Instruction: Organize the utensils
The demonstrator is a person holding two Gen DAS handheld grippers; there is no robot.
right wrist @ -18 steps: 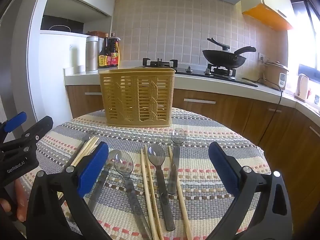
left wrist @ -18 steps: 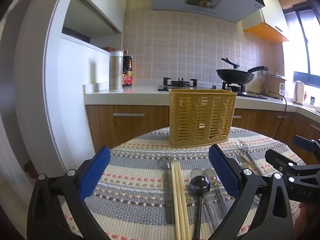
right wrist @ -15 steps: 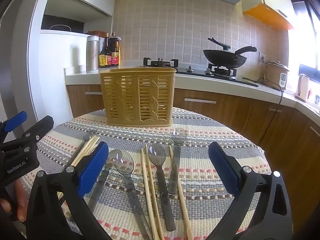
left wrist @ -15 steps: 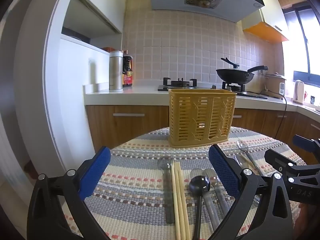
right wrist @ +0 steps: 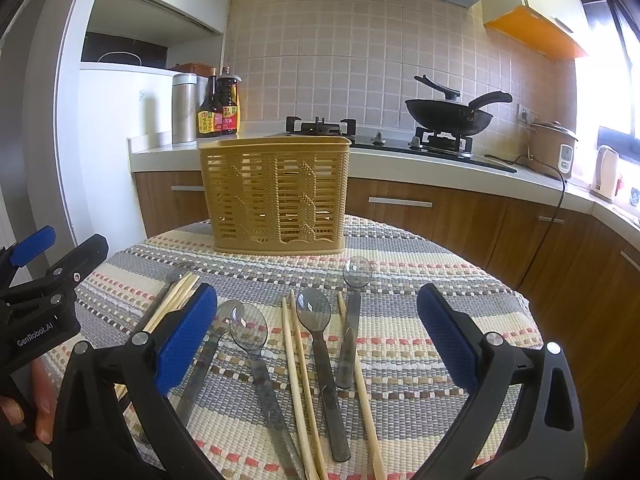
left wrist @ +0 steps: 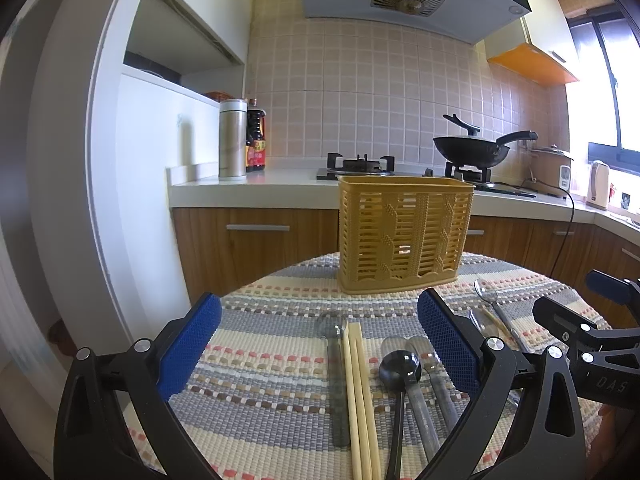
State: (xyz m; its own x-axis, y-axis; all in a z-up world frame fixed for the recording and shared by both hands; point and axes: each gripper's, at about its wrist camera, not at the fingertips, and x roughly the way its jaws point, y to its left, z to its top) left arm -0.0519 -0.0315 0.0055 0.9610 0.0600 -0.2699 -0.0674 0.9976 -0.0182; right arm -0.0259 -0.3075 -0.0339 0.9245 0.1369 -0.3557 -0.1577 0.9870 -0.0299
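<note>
A yellow slotted utensil basket (left wrist: 404, 236) (right wrist: 276, 196) stands upright at the far side of a round table covered by a striped woven cloth (left wrist: 272, 352) (right wrist: 420, 320). Loose on the cloth lie several clear plastic spoons (right wrist: 314, 312) (left wrist: 412, 364) and pairs of wooden chopsticks (left wrist: 358, 384) (right wrist: 298, 368). My left gripper (left wrist: 320, 344) hovers open over the near left group of utensils, nothing between its blue pads. My right gripper (right wrist: 316, 336) hovers open over the right group, also with nothing between its pads. Each gripper shows at the edge of the other's view.
Behind the table runs a kitchen counter (right wrist: 400, 152) with a gas hob, a black wok (right wrist: 448, 118), sauce bottles (right wrist: 218, 108), a steel flask (left wrist: 232, 146), a rice cooker (right wrist: 554, 146) and a kettle. A white cabinet wall (left wrist: 132, 160) stands left. A hand (right wrist: 40, 408) holds the left gripper.
</note>
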